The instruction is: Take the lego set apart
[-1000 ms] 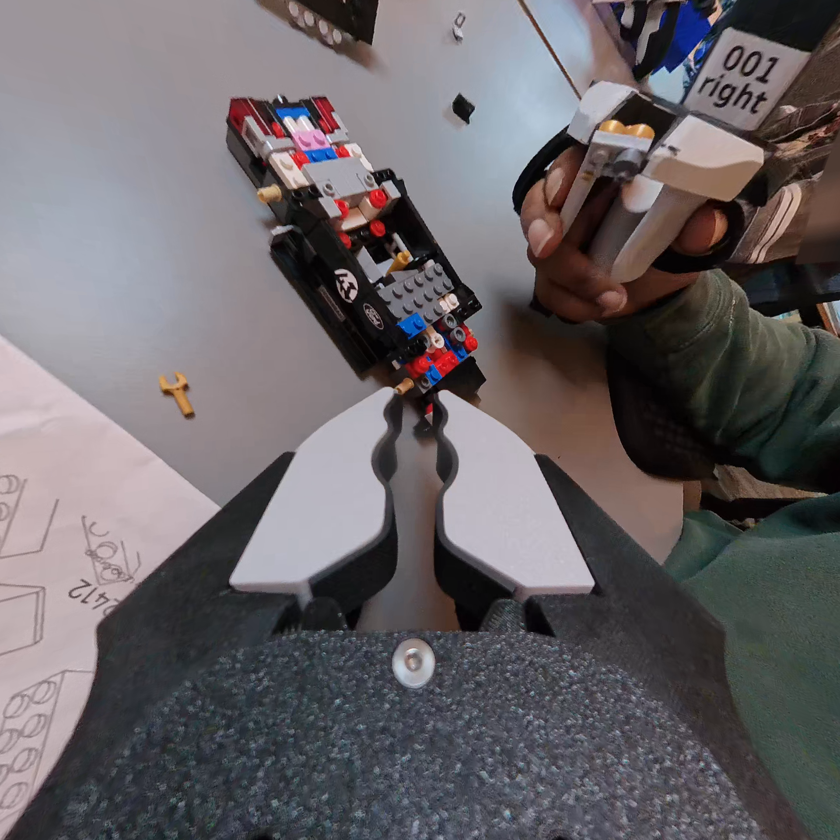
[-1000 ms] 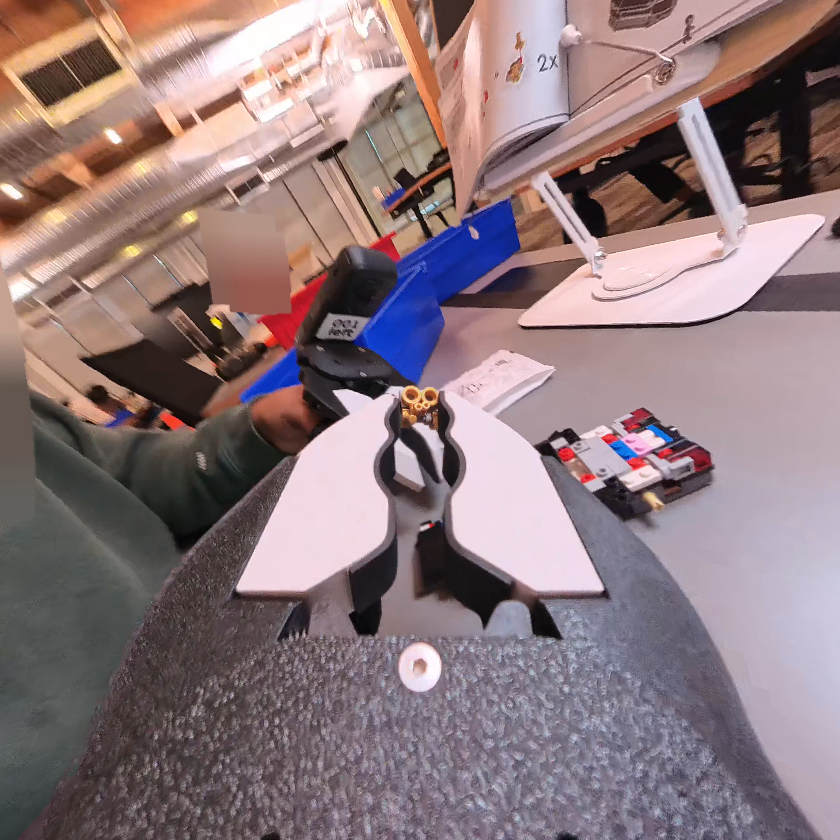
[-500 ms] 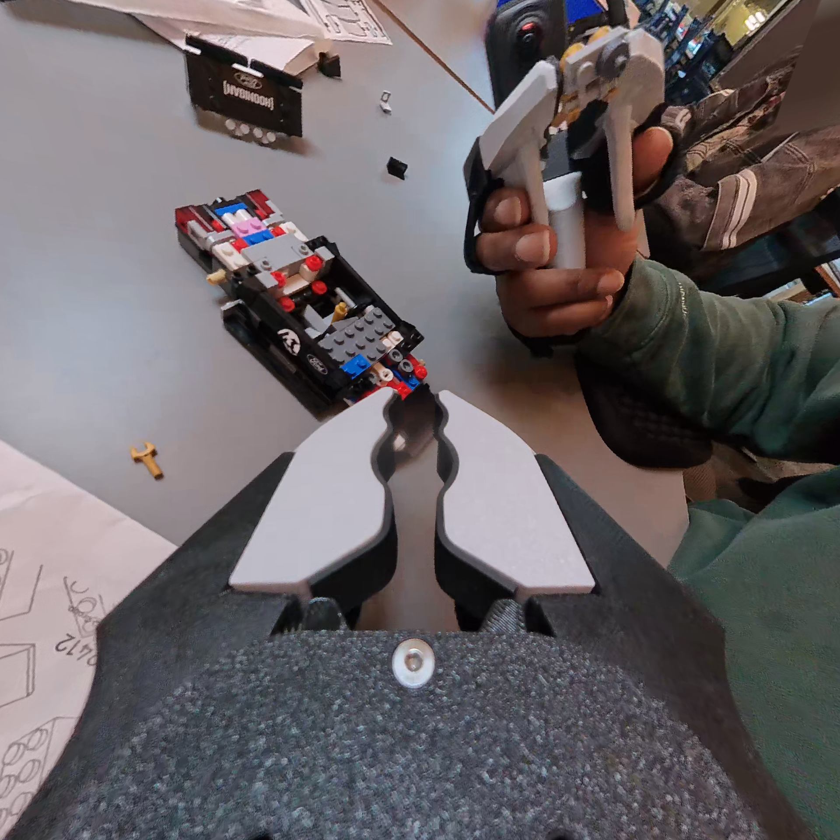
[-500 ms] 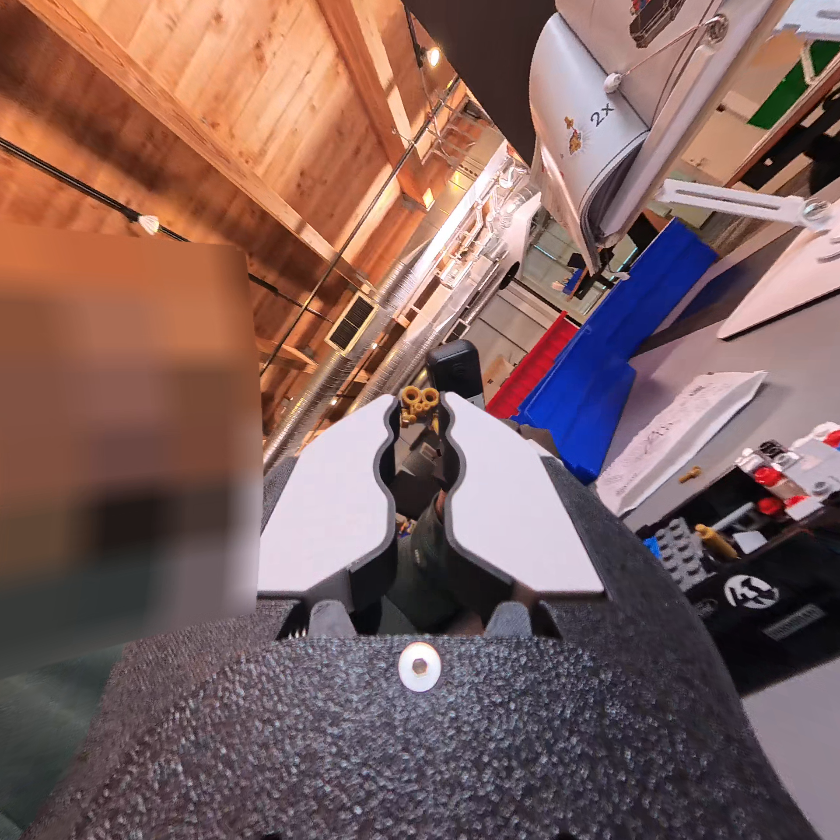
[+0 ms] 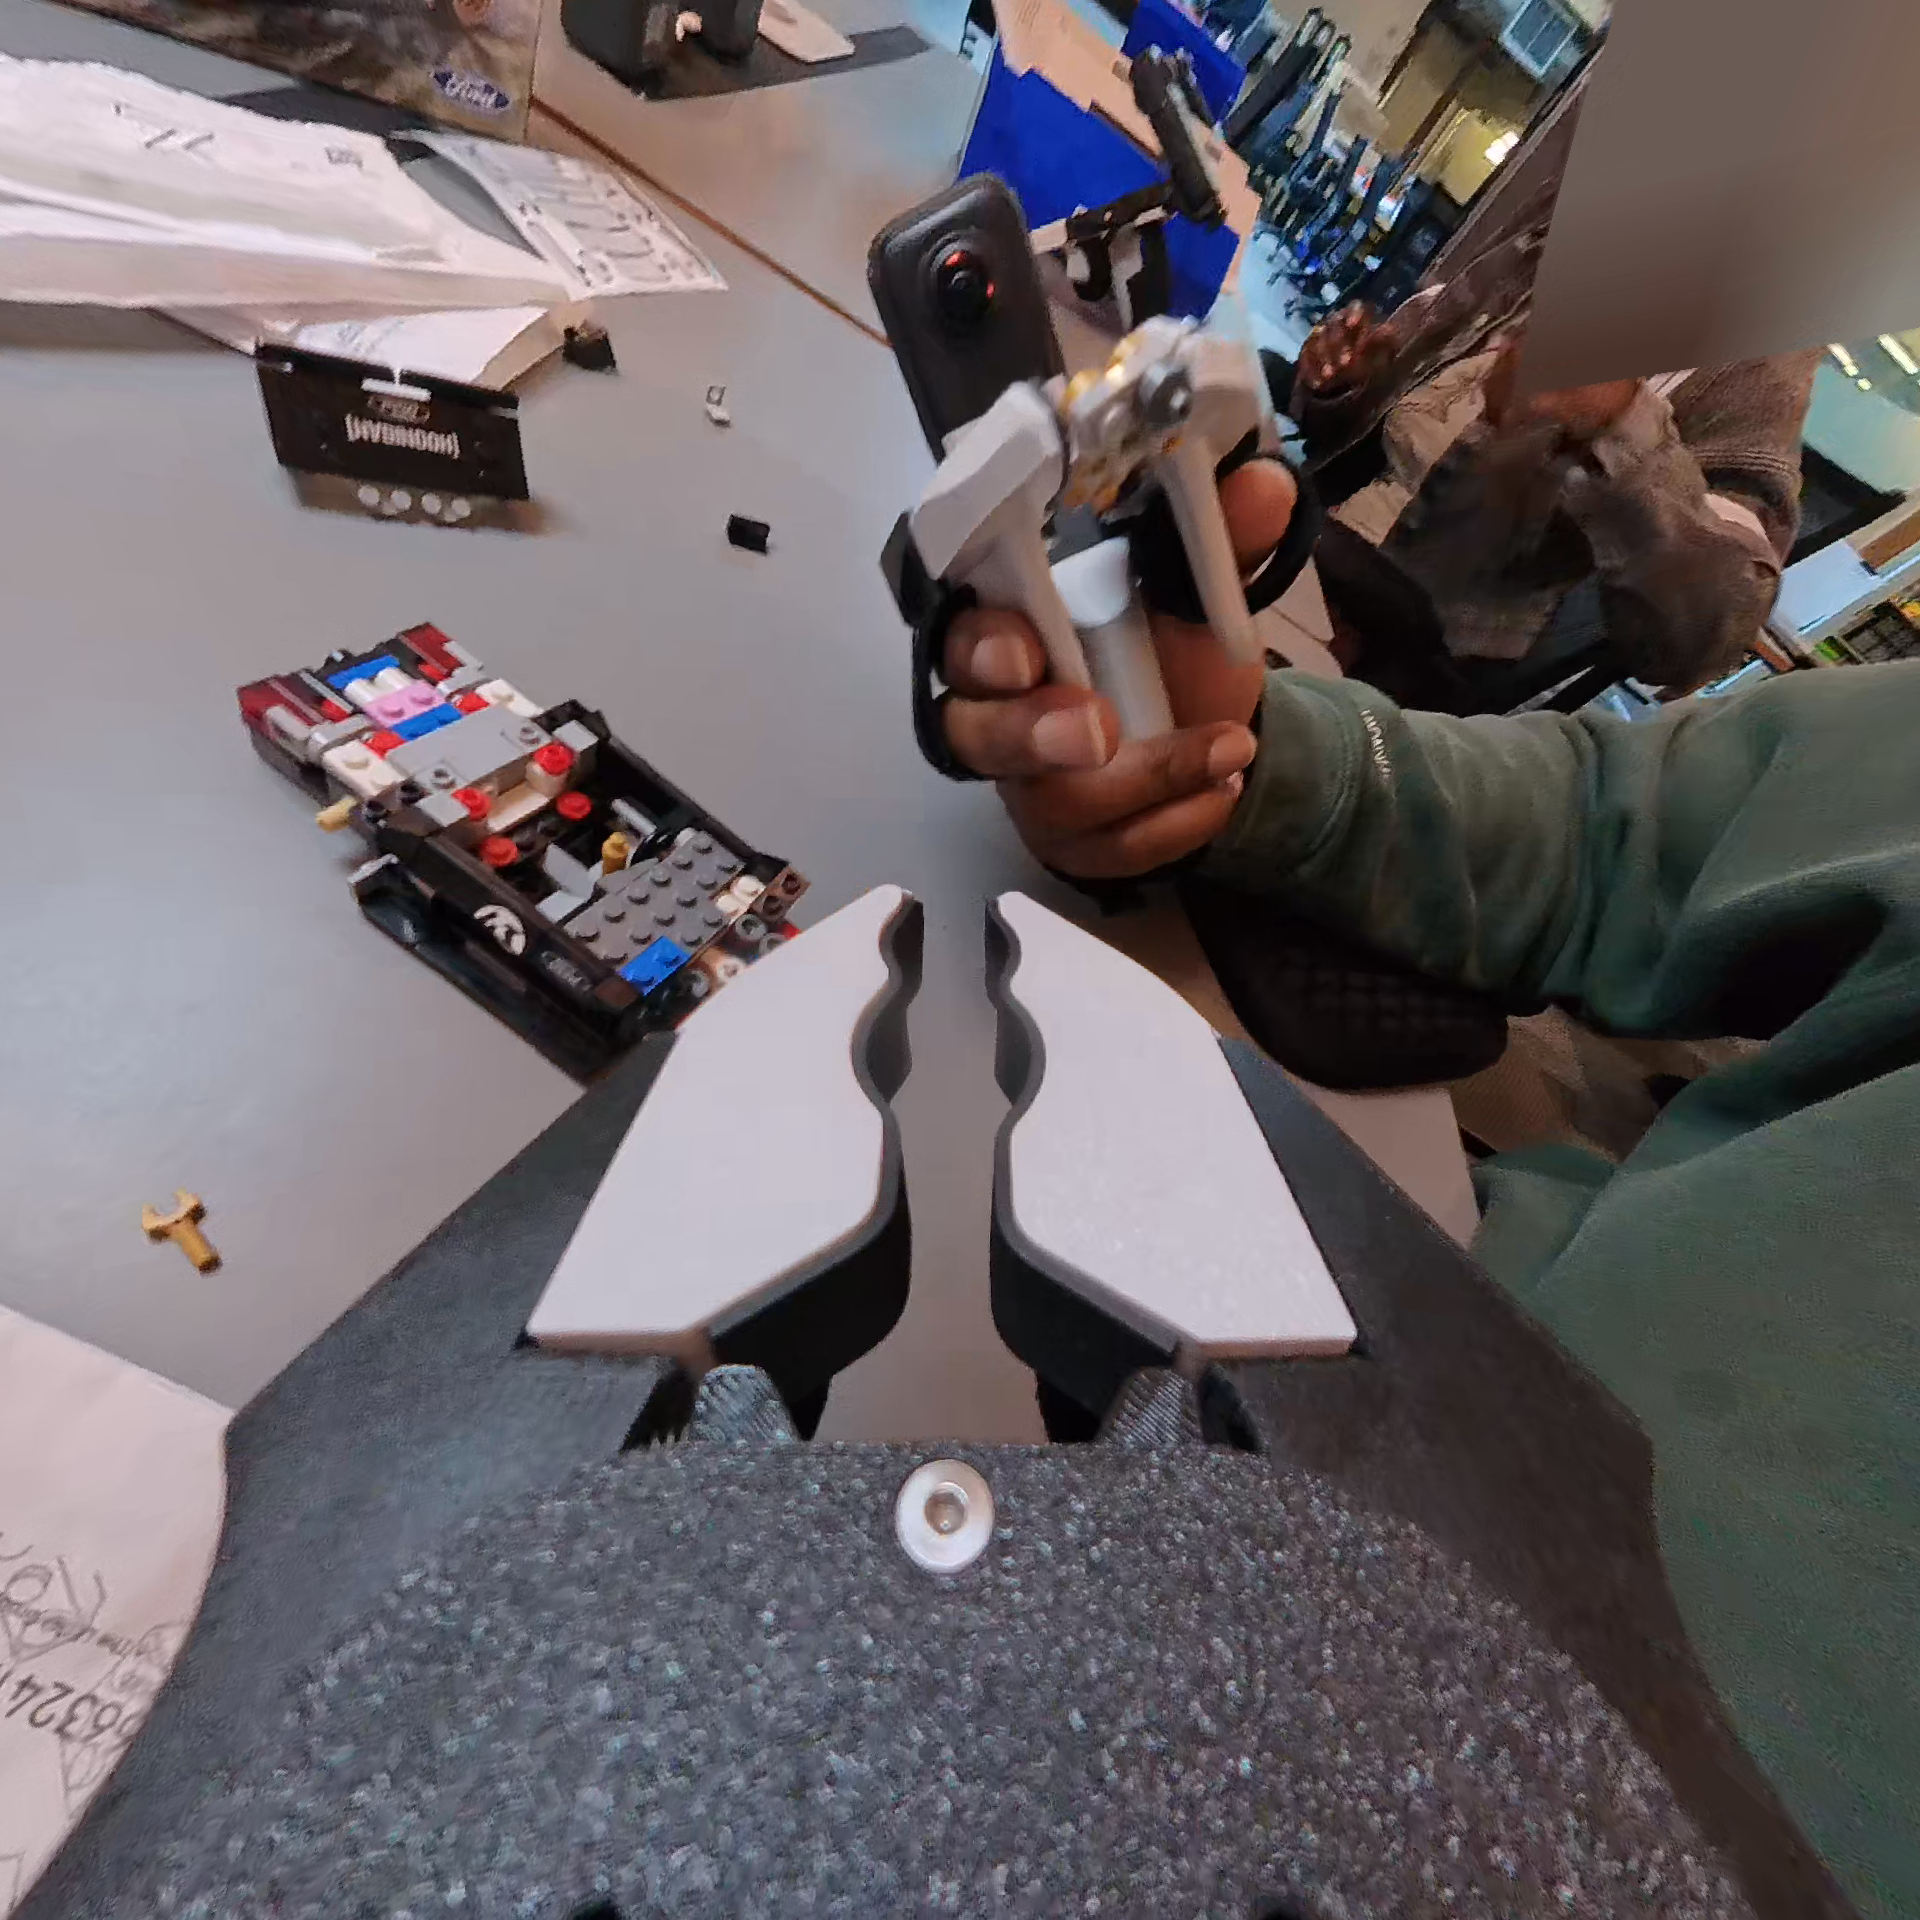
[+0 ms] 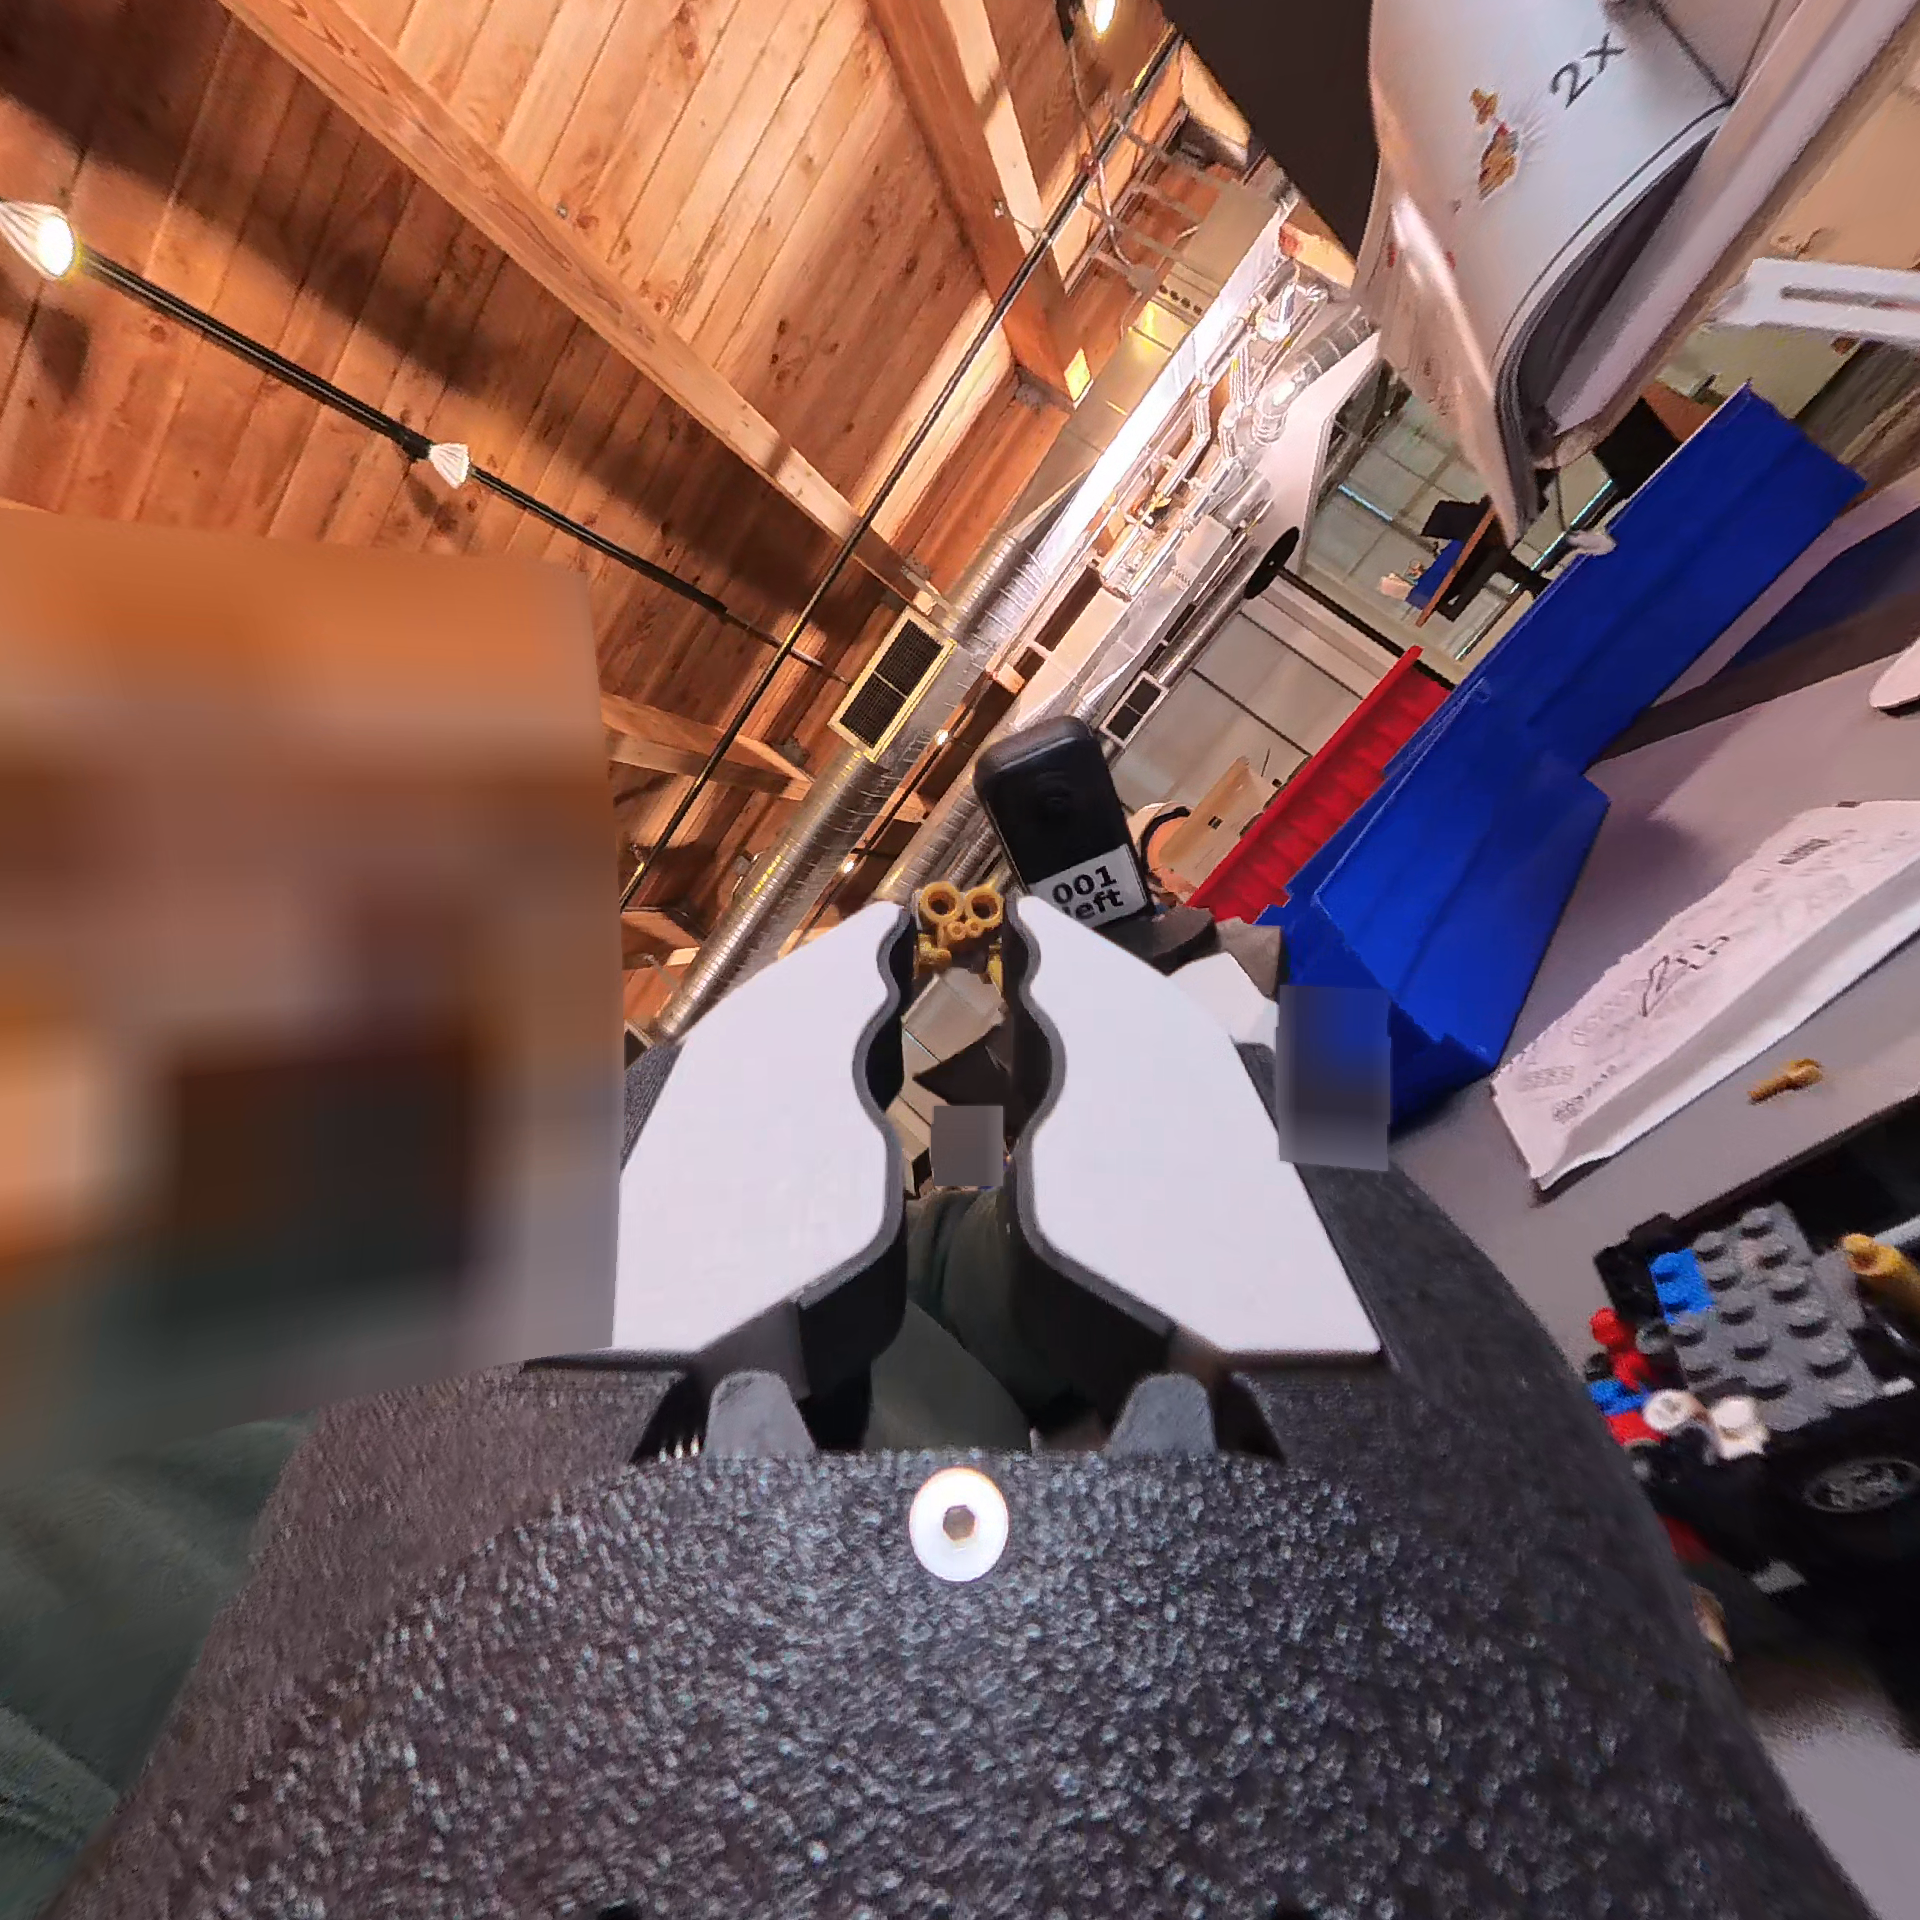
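The lego car [image 5: 520, 852], black with grey, red, blue and pink bricks, lies on the grey table [image 5: 156, 935], left of my left gripper [image 5: 951, 914]. The left gripper's fingers stand a narrow gap apart with nothing between them, just off the car's near end. My right gripper [image 6: 958, 935] is shut on a small gold lego piece [image 6: 956, 920] and points up, away from the table. It also shows in the left wrist view [image 5: 1101, 436], held high in a hand right of the car. The car's near end also shows in the right wrist view [image 6: 1766, 1371].
A loose gold piece [image 5: 182, 1231] lies near the instruction sheet [image 5: 83, 1558]. A black printed plate [image 5: 390, 436], a small black piece [image 5: 748, 532] and papers [image 5: 260, 208] lie beyond the car. Blue bins [image 6: 1558, 852] stand past the table edge. My hands' fingertips stand some 8 cm from each other. From either gripper's tips it is about 25 cm to the black printed plate [image 5: 390, 436].
My left gripper has drawn back from the car's end, with nothing between its fingers now. The right gripper has risen and tilted upward, still holding the gold piece.
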{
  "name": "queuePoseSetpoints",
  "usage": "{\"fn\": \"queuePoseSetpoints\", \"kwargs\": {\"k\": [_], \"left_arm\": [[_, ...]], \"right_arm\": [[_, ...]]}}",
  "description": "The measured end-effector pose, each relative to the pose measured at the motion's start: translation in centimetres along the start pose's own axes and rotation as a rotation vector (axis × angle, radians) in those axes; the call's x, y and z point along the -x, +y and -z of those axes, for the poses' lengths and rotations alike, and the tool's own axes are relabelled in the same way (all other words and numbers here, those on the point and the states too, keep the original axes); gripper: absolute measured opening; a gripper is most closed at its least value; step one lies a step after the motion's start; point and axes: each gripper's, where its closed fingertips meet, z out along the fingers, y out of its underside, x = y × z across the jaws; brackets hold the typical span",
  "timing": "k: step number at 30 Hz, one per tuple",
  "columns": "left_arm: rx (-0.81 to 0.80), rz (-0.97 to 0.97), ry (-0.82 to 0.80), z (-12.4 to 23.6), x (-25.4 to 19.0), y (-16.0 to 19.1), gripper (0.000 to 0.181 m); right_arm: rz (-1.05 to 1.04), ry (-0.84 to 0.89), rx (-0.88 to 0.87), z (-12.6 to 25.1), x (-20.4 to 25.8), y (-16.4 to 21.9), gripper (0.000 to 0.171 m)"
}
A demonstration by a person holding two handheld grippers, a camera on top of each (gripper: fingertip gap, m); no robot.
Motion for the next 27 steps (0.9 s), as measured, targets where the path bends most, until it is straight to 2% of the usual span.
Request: {"fn": "queuePoseSetpoints", "kwargs": {"k": [2, 7, 10, 24, 27], "left_arm": [[-0.033, -0.009, 0.028, 0.2, -1.0, -0.8, 0.011], [-0.138, -0.031, 0.055, 1.0, -2.9, -2.8, 0.014], [-0.158, -0.081, 0.044, 1.3, -3.4, -3.2, 0.012], [-0.178, -0.077, 0.056, 2.0, -3.8, -3.8, 0.01], [-0.174, -0.071, 0.085, 1.8, -4.0, -3.5, 0.004]], "right_arm": [[0.061, 0.025, 0.041, -0.4, 0.0, 0.8, 0.016], [0.388, 0.167, 0.176, -1.8, 0.0, 3.3, 0.016], [0.516, 0.212, 0.212, -2.5, 0.2, 4.3, 0.016], [0.684, 0.296, 0.21, -2.7, 0.3, 4.0, 0.016], [0.7, 0.311, 0.217, -2.6, 0.0, 4.1, 0.016]]}}
